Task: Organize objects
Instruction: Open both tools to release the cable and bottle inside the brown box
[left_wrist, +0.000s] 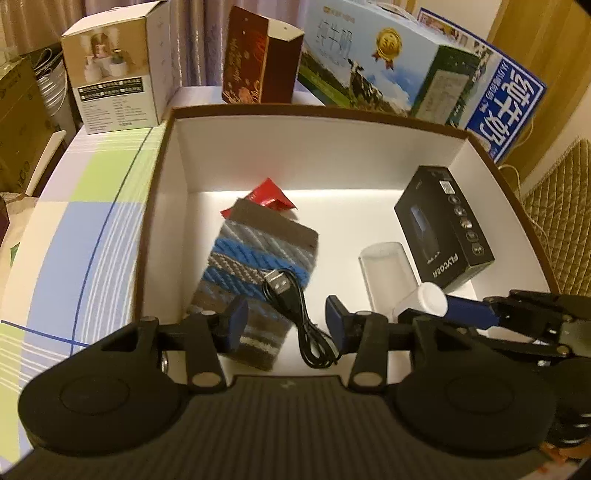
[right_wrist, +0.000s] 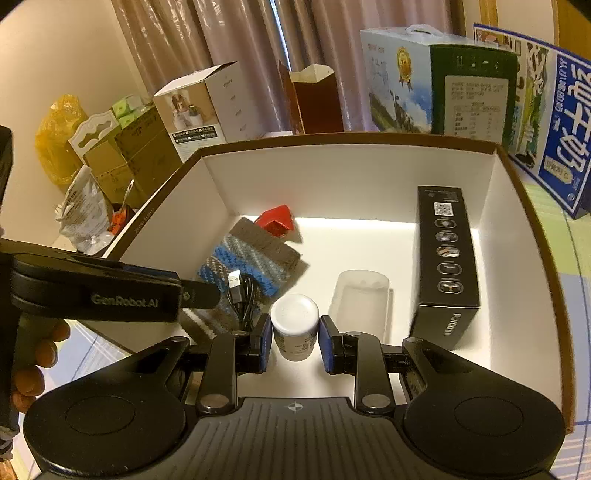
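With our right hand-held gripper (right_wrist: 295, 341) clamping the small white-capped bottle (right_wrist: 294, 326) low inside the white-lined cardboard box (right_wrist: 347, 173) and our left hand-held gripper (left_wrist: 286, 319) parted, empty, over the black USB cable (left_wrist: 291, 314), a careless release could topple the bottle.

"GenRobot.AI" stood on the side of the left gripper (right_wrist: 207, 293); "FLYCO" was printed on the black box's (left_wrist: 445, 229) end.

cable (left_wrist: 295, 314) on pouch (left_wrist: 255, 280) (in box (left_wrist: 314, 155), left).
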